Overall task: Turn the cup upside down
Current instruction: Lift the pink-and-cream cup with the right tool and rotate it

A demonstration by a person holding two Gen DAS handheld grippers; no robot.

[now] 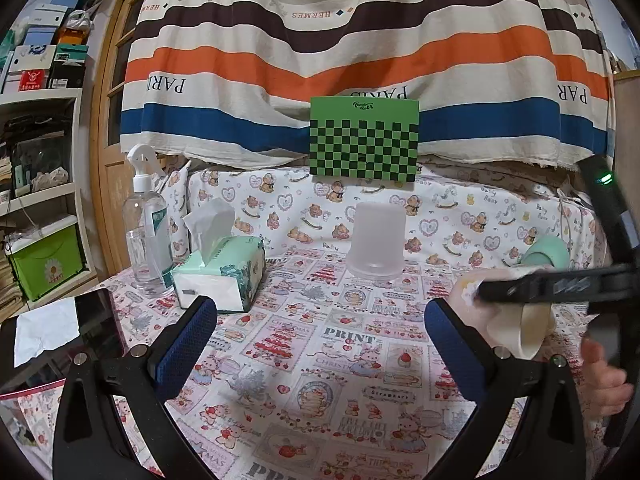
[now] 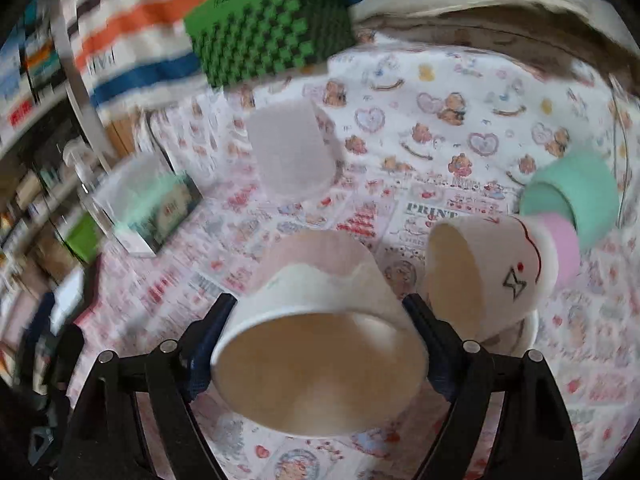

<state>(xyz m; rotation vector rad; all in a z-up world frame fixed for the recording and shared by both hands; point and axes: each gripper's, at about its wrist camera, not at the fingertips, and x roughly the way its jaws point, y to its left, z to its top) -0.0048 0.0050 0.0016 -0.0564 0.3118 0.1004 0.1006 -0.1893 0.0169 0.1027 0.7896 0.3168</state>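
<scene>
My right gripper is shut on a pink-and-white paper cup, held tilted above the table with its open mouth facing the camera. The same cup shows in the left wrist view, gripped by the right gripper at the right. My left gripper is open and empty over the patterned tablecloth. A frosted translucent cup stands upside down at the middle back; it also shows in the right wrist view.
A white cup with drawn marks lies on its side beside a pink cup and a green cup. A tissue box, spray bottle and phone sit at left. A green checkered box stands at the back.
</scene>
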